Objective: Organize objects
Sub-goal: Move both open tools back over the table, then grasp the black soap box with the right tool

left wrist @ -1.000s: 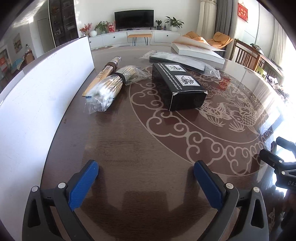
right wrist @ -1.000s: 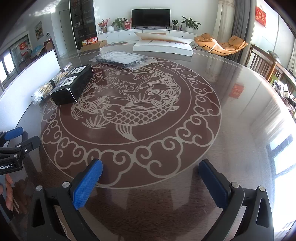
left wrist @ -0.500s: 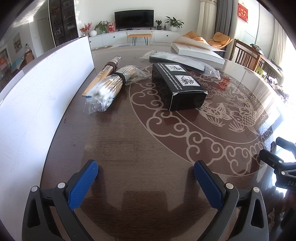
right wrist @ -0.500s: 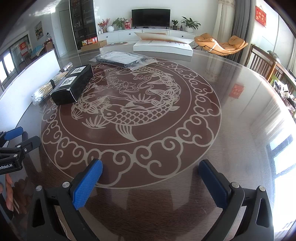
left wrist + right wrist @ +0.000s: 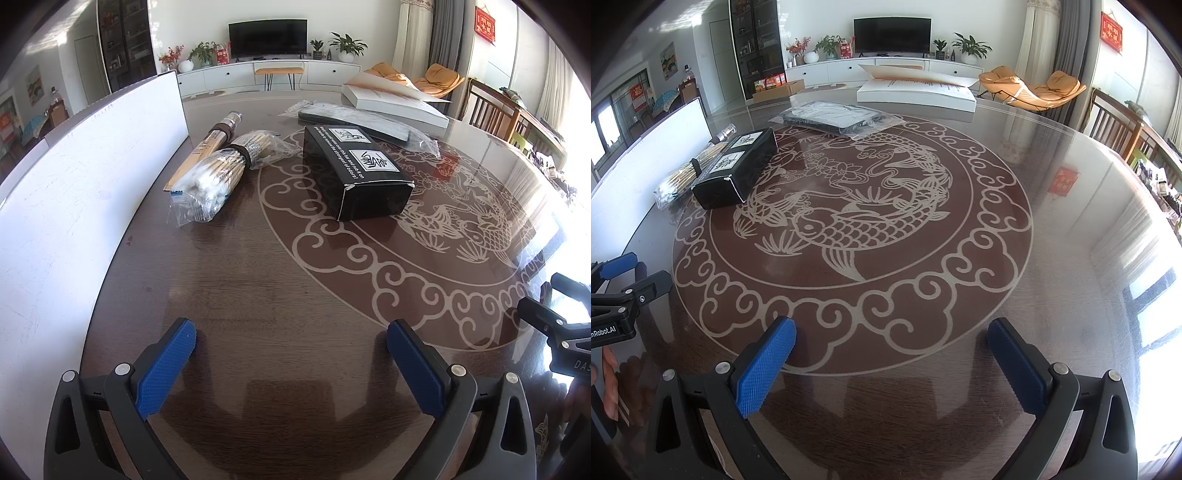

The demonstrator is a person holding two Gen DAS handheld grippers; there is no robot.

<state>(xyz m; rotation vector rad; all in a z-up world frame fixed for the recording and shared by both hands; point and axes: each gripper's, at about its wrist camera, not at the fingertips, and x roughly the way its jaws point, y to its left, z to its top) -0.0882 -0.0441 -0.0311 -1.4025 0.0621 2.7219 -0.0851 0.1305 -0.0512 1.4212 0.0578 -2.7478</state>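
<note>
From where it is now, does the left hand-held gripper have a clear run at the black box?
Probably yes. The left hand-held gripper is open and empty, and only bare table lies between it and the black box; the bagged cotton swabs lie off to the side.

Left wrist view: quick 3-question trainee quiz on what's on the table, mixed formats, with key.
1. True or false: the left claw is shut on the black box.
2. Multiple choice: what lies directly left of the black box in the left wrist view? A) a bagged bundle of cotton swabs B) a mug C) a laptop
3. Fill in: the flat white box sits at the ____ edge of the table, beyond the dark item in a clear bag.

Key: 1 false, both claws are open and empty, right claw included; 2 A; 3 far.
</note>
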